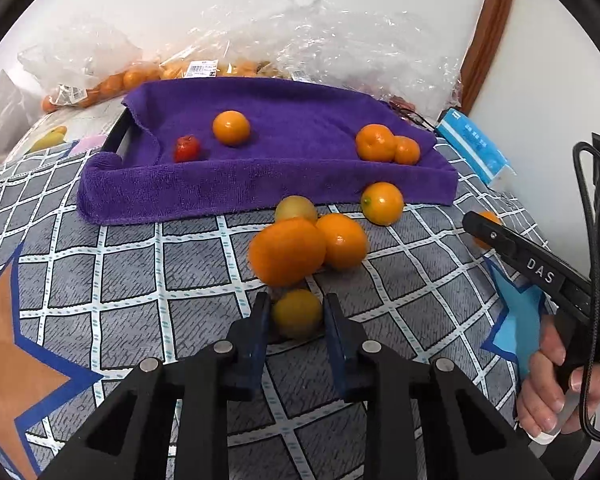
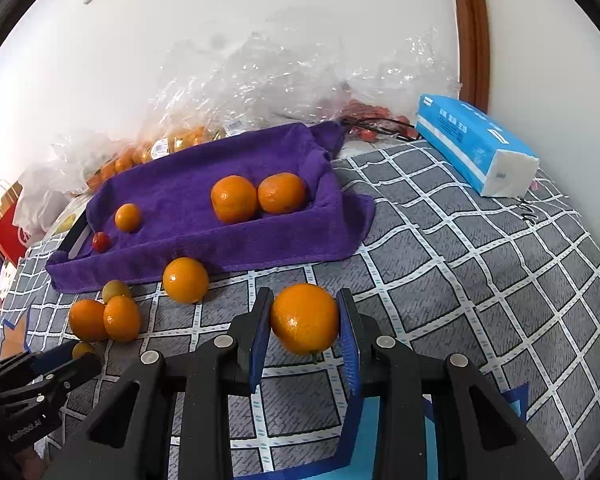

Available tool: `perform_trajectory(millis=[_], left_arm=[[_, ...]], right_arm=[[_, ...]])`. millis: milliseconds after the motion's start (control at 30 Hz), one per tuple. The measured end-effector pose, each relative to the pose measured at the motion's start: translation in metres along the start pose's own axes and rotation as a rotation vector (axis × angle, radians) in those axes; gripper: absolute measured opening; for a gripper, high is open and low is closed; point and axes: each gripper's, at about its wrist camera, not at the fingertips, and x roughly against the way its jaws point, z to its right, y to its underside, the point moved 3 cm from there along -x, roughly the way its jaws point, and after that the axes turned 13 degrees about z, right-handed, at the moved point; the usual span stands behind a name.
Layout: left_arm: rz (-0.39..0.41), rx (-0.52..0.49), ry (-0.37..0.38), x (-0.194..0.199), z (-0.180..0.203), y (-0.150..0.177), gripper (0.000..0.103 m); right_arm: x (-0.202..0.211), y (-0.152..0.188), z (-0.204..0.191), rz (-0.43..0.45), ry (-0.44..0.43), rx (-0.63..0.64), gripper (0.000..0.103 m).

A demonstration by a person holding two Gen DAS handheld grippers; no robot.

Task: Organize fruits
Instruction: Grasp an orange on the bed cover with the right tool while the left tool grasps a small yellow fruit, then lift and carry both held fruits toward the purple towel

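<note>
Left hand-held gripper [image 1: 296, 312] clamped on small yellowish fruit [image 1: 297, 317]; right hand-held gripper [image 2: 305, 316] grips orange [image 2: 304, 319], likely both bound for purple-towel tray [image 1: 260, 188].

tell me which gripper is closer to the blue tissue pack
Right. The right gripper, shut on an orange, sits on the tissue pack's side; the left gripper is farther off.

Both my wrist cameras look steeply down along my tongs, close over the bed, sharing the purple towel tray [image 1: 260, 184] [image 2: 204, 248].
</note>
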Motion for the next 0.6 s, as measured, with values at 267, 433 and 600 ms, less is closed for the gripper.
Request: perform_trajectory(millis=[267,433,600], left_arm=[[0.021,0.009,-0.217,0.025,-0.062,0.0,0.025],[0.035,0.057,-0.206,0.023,-0.078,-0.002,0.026],[0.024,0.023,-0.229,0.02,-0.072,-0.001,0.026]], right_arm=[[0.001,0.0,-0.005,0.001,-0.008,0.027,0.032],[-0.003,0.002,-0.011,-0.017,-0.028,0.049,0.032],[-0.006,0.004,-0.013,-0.039,-0.034,0.061,0.032]])
